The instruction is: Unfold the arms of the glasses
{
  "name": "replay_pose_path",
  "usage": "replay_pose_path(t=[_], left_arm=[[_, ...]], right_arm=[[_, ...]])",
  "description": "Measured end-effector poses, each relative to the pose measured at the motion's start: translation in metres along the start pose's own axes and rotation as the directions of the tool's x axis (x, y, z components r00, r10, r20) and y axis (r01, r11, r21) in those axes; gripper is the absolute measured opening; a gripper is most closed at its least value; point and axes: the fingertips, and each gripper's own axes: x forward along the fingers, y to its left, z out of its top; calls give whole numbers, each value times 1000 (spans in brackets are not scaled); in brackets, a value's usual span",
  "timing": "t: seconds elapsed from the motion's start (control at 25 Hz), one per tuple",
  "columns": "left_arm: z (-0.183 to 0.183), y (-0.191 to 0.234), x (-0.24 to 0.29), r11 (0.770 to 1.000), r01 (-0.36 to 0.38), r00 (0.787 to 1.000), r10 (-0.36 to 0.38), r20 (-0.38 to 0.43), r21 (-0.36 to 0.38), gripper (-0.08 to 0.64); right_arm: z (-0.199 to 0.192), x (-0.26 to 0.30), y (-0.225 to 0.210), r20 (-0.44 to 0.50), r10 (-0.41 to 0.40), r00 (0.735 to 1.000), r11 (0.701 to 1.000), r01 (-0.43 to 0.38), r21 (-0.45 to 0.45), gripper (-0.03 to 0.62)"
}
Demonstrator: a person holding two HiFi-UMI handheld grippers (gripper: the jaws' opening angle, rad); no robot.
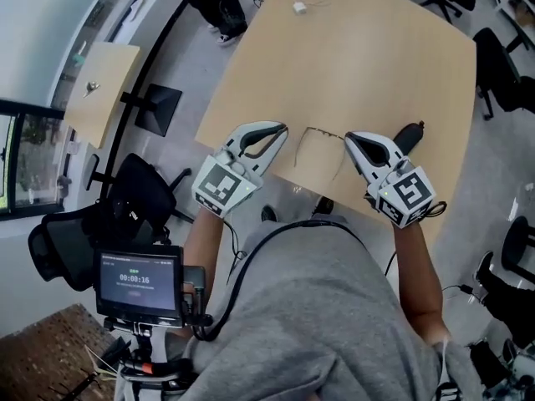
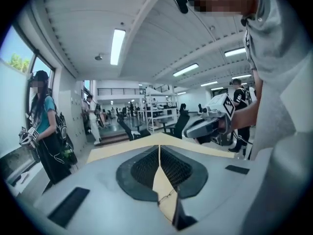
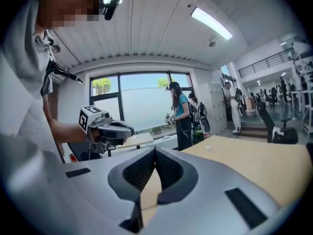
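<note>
- Step in hand, as I read it: either the check after the unfolding or the pause before a fresh approach; the glasses point(image 1: 320, 150) lay as a thin wire outline on the table point(image 1: 376, 65), and their arms seemed to run from the front back toward the near edge, so spread rather than folded; the frame was too fine to be sure.
- Left gripper point(image 1: 280, 129): fingers pressed together at the tips with nothing between them; its own view showed only bare table through the gap behind the tips.
- Right gripper point(image 1: 351, 138): fingers closed tip to tip too, and empty.
- Where the glasses lay: between the two grippers, close to the table's near edge, touched by neither; the left fingertips stood just to one side of the frame and the right fingertips just to the other; both grippers pointed out across the room rather than down at the frame.
- Next move, if an arm does need opening: spread one set of fingers, tip that gripper down onto the front of the frame to pin it, and let the other swing the arm out gently; thin wire, so it would slide or bend easily.
</note>
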Motion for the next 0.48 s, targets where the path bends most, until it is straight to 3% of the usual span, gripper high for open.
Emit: replay_pose_path(t=[0.08, 0.2, 0.48], left_arm=[[38, 7, -29, 999, -46, 992, 49, 118, -30, 12], [65, 10, -82, 996, -83, 972, 89, 216, -36, 11], [63, -3, -182, 999, -49, 951, 40, 308, 19, 12]], right_arm=[[33, -9, 22, 49, -15, 999, 999, 17, -41, 7], [67, -13, 63, 109, -55, 992, 994, 65, -89, 7], [89, -21, 154, 184, -217, 959, 956, 246, -157, 6]])
